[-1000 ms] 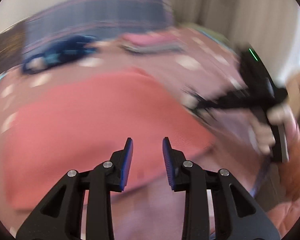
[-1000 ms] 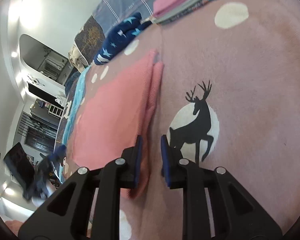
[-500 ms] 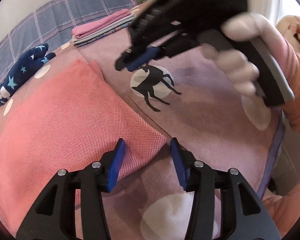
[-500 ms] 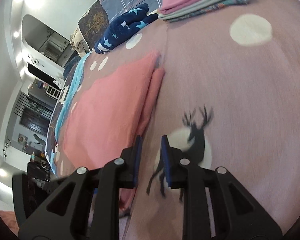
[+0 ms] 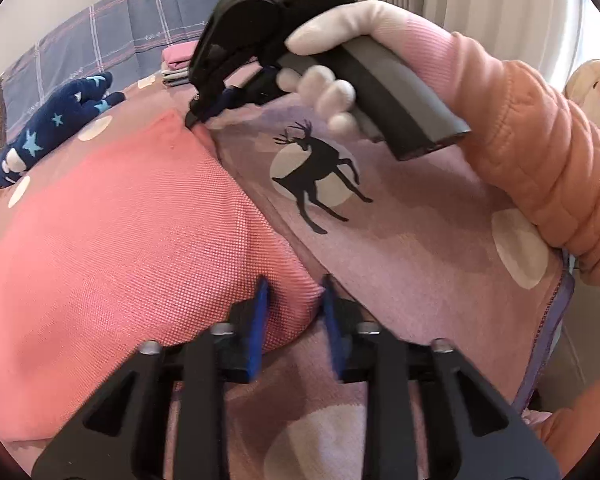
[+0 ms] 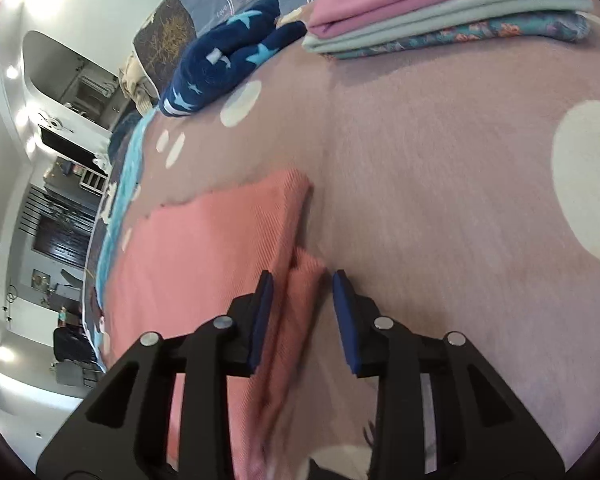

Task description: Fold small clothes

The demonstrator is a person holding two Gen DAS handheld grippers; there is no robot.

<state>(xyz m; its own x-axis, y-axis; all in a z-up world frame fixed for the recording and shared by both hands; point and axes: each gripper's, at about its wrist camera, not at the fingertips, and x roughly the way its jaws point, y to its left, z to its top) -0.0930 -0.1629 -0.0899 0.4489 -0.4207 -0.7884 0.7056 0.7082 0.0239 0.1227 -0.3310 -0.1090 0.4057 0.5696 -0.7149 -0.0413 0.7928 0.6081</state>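
Observation:
A coral pink knit garment (image 5: 132,216) lies flat on the pink bedspread (image 5: 400,248). My left gripper (image 5: 294,296) is open, its blue pads on either side of the garment's near right corner. My right gripper (image 6: 302,292) is open around the garment's (image 6: 204,256) far right corner, where a lower layer sticks out. In the left wrist view the right gripper (image 5: 204,108) shows at that far corner, held by a white-gloved hand.
A dark blue star-patterned garment (image 5: 56,124) lies bunched at the back left. A stack of folded clothes (image 6: 440,12) sits at the back. A black deer print (image 5: 320,172) marks the bedspread right of the garment. The bed edge is at right.
The right gripper moved forward along the garment's right edge to its far corner and opened wider. The left gripper moved in onto the near right corner.

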